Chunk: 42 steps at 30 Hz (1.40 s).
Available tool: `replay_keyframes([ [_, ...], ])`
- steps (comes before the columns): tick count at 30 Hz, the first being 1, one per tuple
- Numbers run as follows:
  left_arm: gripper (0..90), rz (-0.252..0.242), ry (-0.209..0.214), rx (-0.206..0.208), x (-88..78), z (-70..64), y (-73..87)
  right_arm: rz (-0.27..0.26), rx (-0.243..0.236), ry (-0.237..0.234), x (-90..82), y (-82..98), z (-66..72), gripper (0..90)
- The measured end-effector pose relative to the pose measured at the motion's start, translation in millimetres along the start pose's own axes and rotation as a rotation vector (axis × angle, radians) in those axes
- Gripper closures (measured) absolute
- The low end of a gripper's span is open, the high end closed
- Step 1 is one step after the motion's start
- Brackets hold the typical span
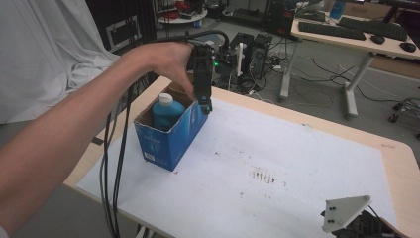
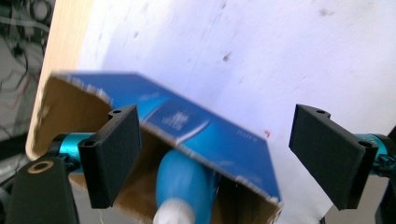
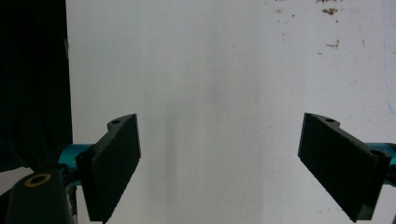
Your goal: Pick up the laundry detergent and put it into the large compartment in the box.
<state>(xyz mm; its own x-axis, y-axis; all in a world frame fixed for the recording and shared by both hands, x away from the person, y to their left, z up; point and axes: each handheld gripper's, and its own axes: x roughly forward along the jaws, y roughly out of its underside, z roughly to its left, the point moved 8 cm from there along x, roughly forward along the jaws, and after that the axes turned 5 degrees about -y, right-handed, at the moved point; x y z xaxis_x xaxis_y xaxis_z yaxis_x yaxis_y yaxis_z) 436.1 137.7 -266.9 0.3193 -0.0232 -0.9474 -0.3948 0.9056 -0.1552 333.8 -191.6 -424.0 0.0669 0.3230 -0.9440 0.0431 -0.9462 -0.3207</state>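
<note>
An open-topped blue cardboard box (image 1: 171,135) stands at the left of the white table cover. Inside it a blue bottle with a white cap (image 1: 166,111) stands upright. My left gripper (image 1: 205,106) hangs over the box's far right rim, pointing down, held by a hand. In the left gripper view the left gripper (image 2: 217,154) is open, its jaws wide apart above the box (image 2: 205,135) and the bottle (image 2: 182,186), with nothing between the pads. My right gripper (image 3: 219,168) is open over the bare white cover; its grey plate (image 1: 344,212) shows at the bottom right of the high view.
The white cover (image 1: 277,168) lies on a wooden table (image 1: 403,163) and bears small brown stains (image 1: 262,175) near the middle. Black cables (image 1: 111,168) hang off the left edge. Beyond the table stand a desk with keyboards (image 1: 341,30) and floor clutter.
</note>
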Motion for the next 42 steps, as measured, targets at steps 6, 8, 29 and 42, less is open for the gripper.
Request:
replay_keyframes([
  [6, 16.5, -0.015, 0.028, 0.09, 2.7, -21.5, -24.0, -0.001, 0.006, 0.002, -1.1, 0.7, 0.2, 12.3],
  [8, 16.5, -0.021, 0.034, 0.107, 3.5, -26.2, -30.7, -0.001, 0.01, 0.004, -1.3, 0.8, 0.0, 12.3],
  [29, 16.5, -0.012, 0.04, 0.262, 27.9, -71.9, -72.6, 0.005, 0.016, 0.012, 0.1, 2.2, -2.1, 12.3],
  [42, 16.6, -0.014, 0.068, 0.334, 65.3, -104.4, -84.9, 0.009, 0.035, 0.029, 2.5, 1.3, -6.8, 12.3],
])
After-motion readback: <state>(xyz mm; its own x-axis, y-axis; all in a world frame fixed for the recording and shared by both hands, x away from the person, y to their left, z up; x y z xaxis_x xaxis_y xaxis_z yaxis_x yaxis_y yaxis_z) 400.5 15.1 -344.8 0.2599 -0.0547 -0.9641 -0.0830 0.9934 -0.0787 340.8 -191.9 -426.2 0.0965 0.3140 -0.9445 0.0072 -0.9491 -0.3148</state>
